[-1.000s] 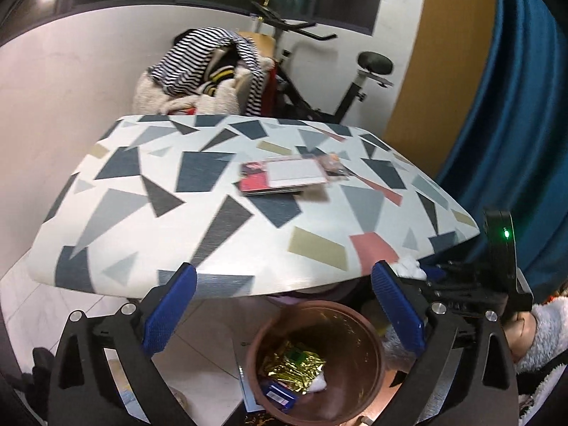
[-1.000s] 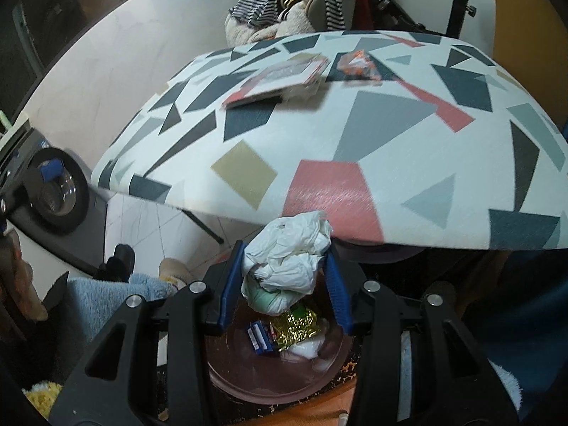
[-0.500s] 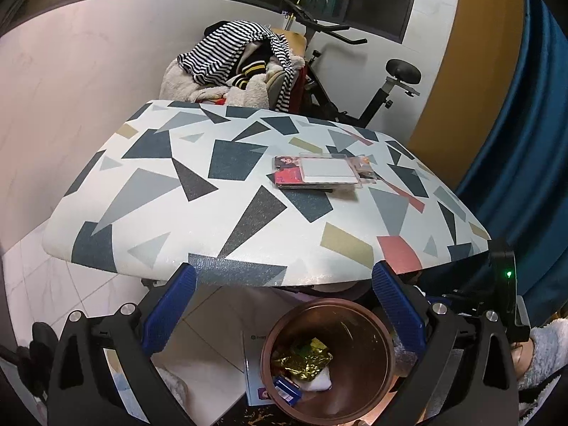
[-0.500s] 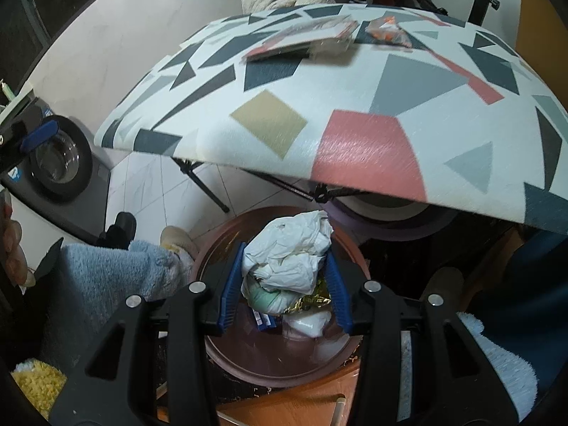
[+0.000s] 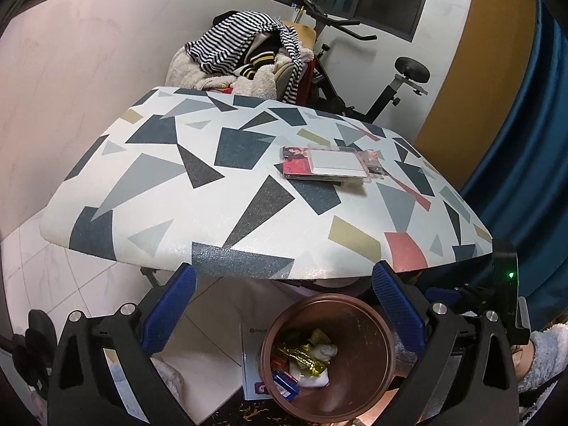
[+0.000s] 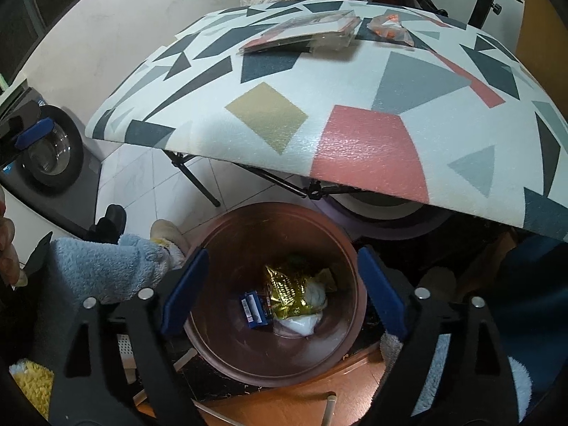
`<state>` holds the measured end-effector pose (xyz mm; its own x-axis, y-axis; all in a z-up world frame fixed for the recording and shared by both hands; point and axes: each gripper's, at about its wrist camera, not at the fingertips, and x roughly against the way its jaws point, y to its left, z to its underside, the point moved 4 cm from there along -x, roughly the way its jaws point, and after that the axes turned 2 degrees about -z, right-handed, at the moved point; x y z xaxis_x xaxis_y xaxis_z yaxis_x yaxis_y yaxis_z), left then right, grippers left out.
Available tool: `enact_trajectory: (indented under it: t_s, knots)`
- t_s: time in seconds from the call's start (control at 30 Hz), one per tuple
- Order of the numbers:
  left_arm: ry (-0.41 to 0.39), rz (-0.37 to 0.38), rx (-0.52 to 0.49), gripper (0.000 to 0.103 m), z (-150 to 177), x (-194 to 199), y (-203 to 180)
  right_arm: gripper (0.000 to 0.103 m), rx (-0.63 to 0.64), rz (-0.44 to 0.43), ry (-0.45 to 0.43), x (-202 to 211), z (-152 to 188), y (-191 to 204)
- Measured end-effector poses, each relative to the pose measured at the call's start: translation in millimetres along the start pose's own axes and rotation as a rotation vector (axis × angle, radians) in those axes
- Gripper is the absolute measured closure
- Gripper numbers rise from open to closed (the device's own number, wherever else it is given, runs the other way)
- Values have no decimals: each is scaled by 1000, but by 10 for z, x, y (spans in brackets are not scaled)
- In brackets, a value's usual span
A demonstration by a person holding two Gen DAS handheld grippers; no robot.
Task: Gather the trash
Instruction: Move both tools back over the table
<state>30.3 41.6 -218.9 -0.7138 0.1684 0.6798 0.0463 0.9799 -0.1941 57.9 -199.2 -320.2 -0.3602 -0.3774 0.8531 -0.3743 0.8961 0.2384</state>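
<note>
A brown round bin (image 6: 227, 337) stands on the floor below the table's near edge; it also shows in the left wrist view (image 5: 376, 383). Inside lie a gold foil wrapper (image 6: 284, 293), a blue packet (image 6: 252, 308) and white crumpled tissue (image 6: 301, 325). My right gripper (image 6: 280, 294) is open and empty right above the bin. My left gripper (image 5: 284, 312) is open and empty, beside the bin. An orange snack wrapper (image 6: 388, 30) lies on the patterned table (image 6: 355, 106) at the far side.
A clear case on a red booklet (image 5: 326, 165) lies on the table. Folding table legs (image 6: 198, 181) stand behind the bin. A chair piled with clothes (image 5: 248, 56) and an exercise bike (image 5: 383, 81) are behind the table. A blue curtain (image 5: 525, 142) hangs at right.
My right gripper opened over the bin and the crumpled white tissue it held is no longer between its fingers; white tissue now lies in the bin. My left gripper rose slightly.
</note>
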Motion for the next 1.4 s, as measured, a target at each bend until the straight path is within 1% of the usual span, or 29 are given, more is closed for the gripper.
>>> enact_trajectory:
  t_s: [0.2, 0.57, 0.9, 1.03, 1.2, 1.3, 1.4]
  knots:
    - [-2, 2, 4, 6, -4, -11, 10, 13, -14, 29, -25, 74, -64, -111]
    - [-2, -2, 30, 6, -5, -45, 77, 13, -43, 49, -50, 128, -183, -270]
    - [8, -16, 23, 6, -13, -135, 142, 13, -41, 70, -74, 159, -370, -389]
    - [16, -24, 12, 6, -36, -194, 156, 13, -46, 86, -102, 194, -525, -500]
    - [22, -35, -10, 6, -75, -301, 166, 13, -66, 90, -149, 244, -807, -681]
    - [31, -40, -29, 6, -103, -404, 160, 13, -110, 78, -201, 272, -1087, -855]
    - [35, -41, -47, 6, -144, -494, 140, 14, -133, 58, -240, 265, -1289, -969]
